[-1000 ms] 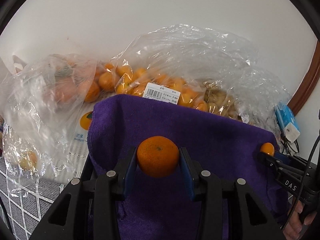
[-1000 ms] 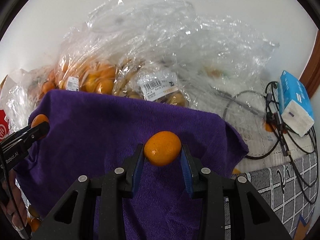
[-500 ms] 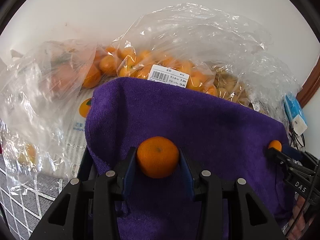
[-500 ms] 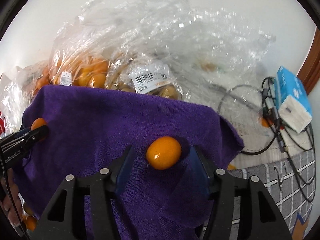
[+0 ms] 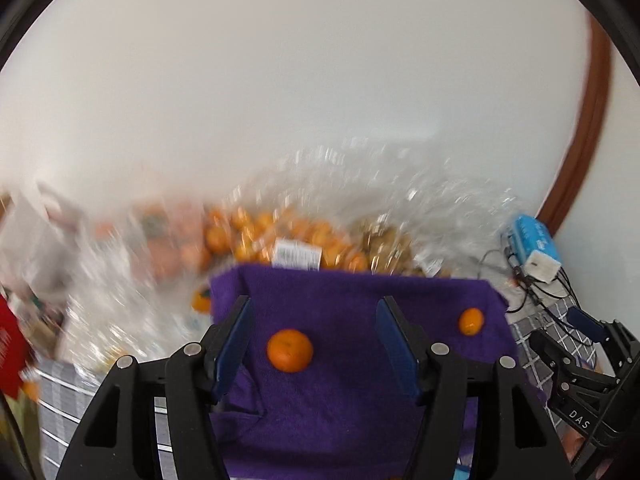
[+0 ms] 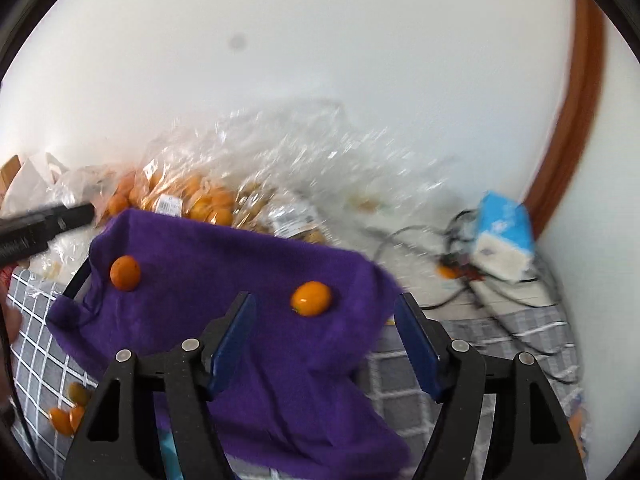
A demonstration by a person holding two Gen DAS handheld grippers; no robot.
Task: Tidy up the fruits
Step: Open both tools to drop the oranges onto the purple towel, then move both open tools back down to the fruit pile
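A purple cloth is draped over a raised surface, and two oranges lie on it. The left orange rests between the fingers of my left gripper, whose jaws are opening and stand clear of the fruit. The right orange sits on the cloth between the tips of my right gripper. Its jaws are opening too, and the pads do not touch the fruit. Each view also shows the other orange off to the side.
Clear plastic bags of oranges and other produce are heaped behind the cloth against a white wall. A blue and white box and tangled cables lie at the right. Several small fruits lie on the checked covering at lower left.
Both grippers have let go of their oranges, which now lie on the purple cloth. Both have opened wide, risen and pulled back, so more wall shows.
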